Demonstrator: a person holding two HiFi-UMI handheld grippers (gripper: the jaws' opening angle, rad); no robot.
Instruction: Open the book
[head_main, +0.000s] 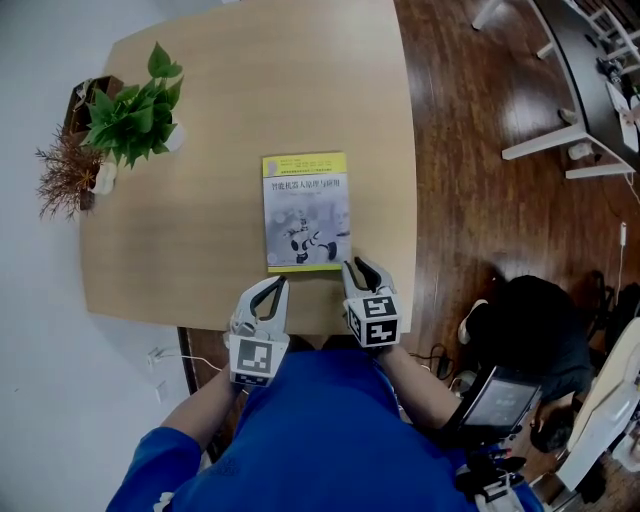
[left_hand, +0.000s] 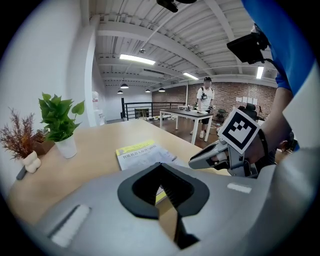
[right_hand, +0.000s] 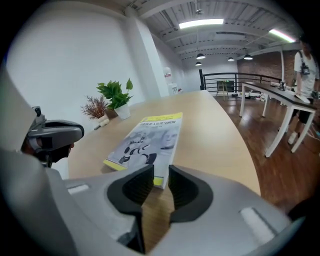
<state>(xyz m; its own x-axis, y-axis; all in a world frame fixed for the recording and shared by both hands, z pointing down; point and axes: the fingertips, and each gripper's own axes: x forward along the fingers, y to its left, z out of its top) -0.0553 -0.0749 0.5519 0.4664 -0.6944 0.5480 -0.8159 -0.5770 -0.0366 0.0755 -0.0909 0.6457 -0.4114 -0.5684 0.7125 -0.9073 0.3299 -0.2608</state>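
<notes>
A closed book (head_main: 306, 211) with a yellow-edged cover showing a robot picture lies flat on the wooden table (head_main: 200, 250), near its front edge. My left gripper (head_main: 281, 282) hovers at the table's front edge, just left of the book's near left corner, its jaw tips touching and nothing held. My right gripper (head_main: 356, 264) sits at the book's near right corner, jaws a narrow gap apart. In the right gripper view the book (right_hand: 150, 142) lies just beyond that gripper (right_hand: 160, 172), its corner showing through the gap. The left gripper view shows its gripper (left_hand: 161, 165) before the book (left_hand: 142, 155).
A green potted plant (head_main: 135, 110) and a dried reddish plant (head_main: 65, 175) stand at the table's far left. Dark wood floor (head_main: 470, 200) runs to the right, with white desks (head_main: 590, 90) and a black bag (head_main: 530, 325). A person (left_hand: 205, 102) stands far off.
</notes>
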